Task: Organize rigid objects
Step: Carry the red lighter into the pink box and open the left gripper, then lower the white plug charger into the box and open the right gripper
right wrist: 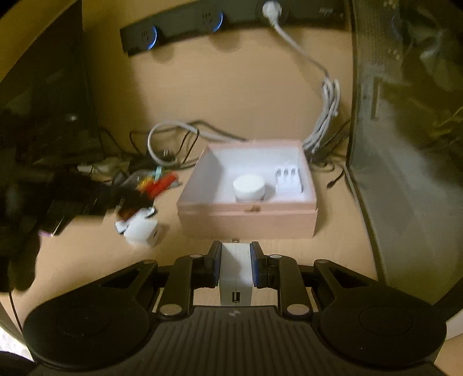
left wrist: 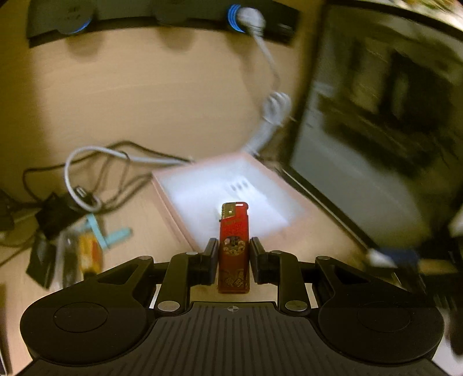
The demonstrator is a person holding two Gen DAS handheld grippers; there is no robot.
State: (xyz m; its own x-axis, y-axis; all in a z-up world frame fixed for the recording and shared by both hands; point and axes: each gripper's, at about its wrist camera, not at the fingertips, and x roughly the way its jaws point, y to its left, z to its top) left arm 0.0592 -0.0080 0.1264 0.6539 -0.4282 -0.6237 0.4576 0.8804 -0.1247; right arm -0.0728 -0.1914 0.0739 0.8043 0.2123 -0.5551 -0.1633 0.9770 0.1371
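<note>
The lighter (left wrist: 233,248) was red with gold ornamental print and a gold metal top. The box (right wrist: 249,222) was pale pink outside, white inside, holding a white round jar (right wrist: 249,188). The charger (right wrist: 235,274) was white.

Light wood bench (right wrist: 246,95). On it: pink open box (right wrist: 249,222), centre; white cube adapter (right wrist: 141,231) at its near left; tangled cables (right wrist: 170,138) and small clutter (right wrist: 156,182) left; black power strip (right wrist: 202,26) along far edge.
</note>
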